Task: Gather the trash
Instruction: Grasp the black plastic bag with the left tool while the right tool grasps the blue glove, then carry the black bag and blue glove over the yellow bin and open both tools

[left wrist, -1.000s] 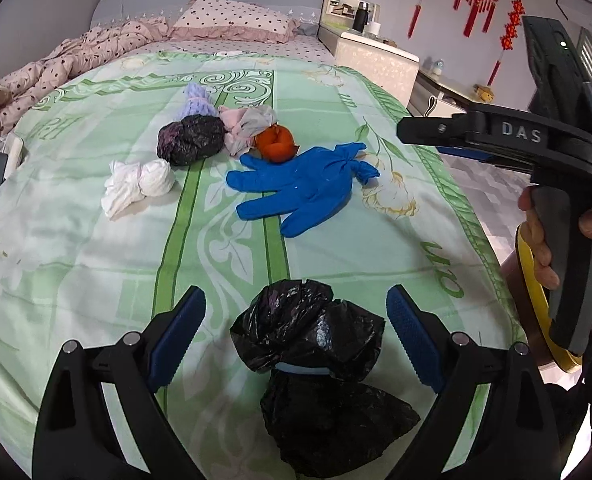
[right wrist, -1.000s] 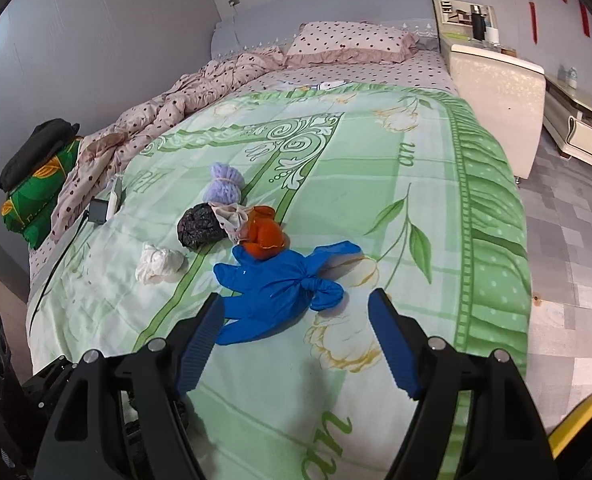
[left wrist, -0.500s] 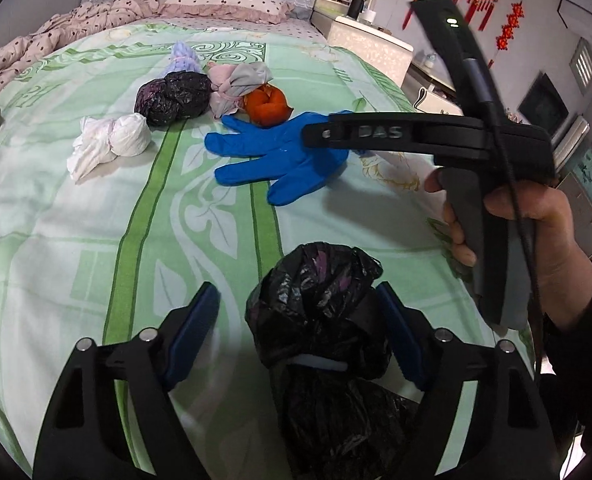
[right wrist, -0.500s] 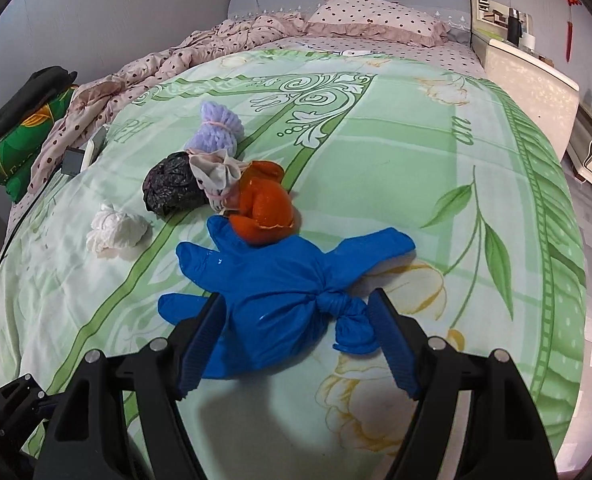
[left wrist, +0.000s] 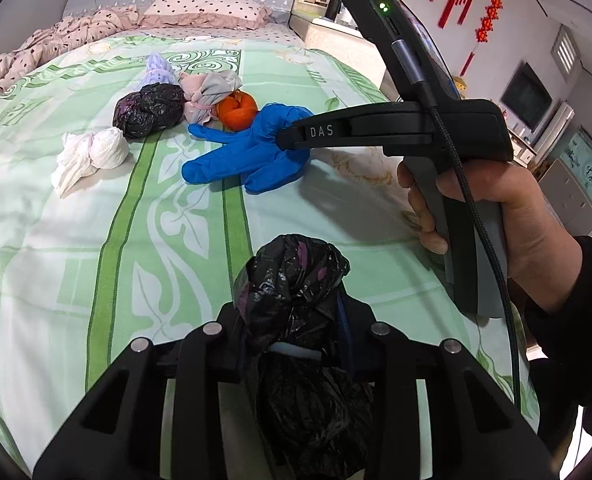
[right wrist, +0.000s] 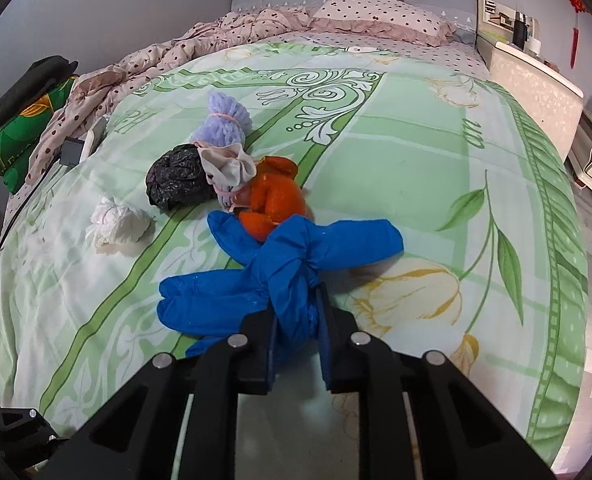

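both jaws closed since earlier | left gripper (left wrist: 291, 330) clamps crumpled black bag (left wrist: 291, 280) | right gripper (right wrist: 296, 326) pinches knotted blue glove (right wrist: 279, 276)

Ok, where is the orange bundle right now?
The orange bundle lies mid-bed in the right wrist view, touching the blue glove in front of it, with a grey cloth bundle on its left.

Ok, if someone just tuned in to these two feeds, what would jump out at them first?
Probably the bright blue gloves, knotted together mid-bed, with the right claw shut on the knot. Next, the crumpled black bag clamped in the left claw at the near edge of the green floral bedspread. Behind the gloves sits a cluster of small bundles, the orange one touching them.
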The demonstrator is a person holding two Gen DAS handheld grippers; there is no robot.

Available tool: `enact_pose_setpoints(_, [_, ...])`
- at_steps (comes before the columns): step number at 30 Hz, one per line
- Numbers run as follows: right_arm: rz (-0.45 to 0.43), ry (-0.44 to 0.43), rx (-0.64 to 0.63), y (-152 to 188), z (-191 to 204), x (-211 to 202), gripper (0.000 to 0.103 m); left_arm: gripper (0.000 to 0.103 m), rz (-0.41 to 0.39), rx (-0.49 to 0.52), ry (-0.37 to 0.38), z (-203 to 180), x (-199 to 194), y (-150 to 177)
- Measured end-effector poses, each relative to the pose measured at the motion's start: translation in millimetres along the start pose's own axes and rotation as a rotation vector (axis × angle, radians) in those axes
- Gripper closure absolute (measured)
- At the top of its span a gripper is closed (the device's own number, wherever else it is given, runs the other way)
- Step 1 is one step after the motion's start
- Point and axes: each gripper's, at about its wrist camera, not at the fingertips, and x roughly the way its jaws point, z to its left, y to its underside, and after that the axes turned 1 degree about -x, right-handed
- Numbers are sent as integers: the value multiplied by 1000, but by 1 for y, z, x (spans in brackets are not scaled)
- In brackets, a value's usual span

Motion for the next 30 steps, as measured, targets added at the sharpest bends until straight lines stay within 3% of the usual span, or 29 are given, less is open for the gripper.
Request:
enact_pose_setpoints(15, [-137,-21,68,10,-11,-107,88,72,-82,35,-47,-19,-45,-16])
enact_pose_setpoints(30, [-334,26,106,44,-18,-256,88,72,-213,64,-100,-57,-124,-39])
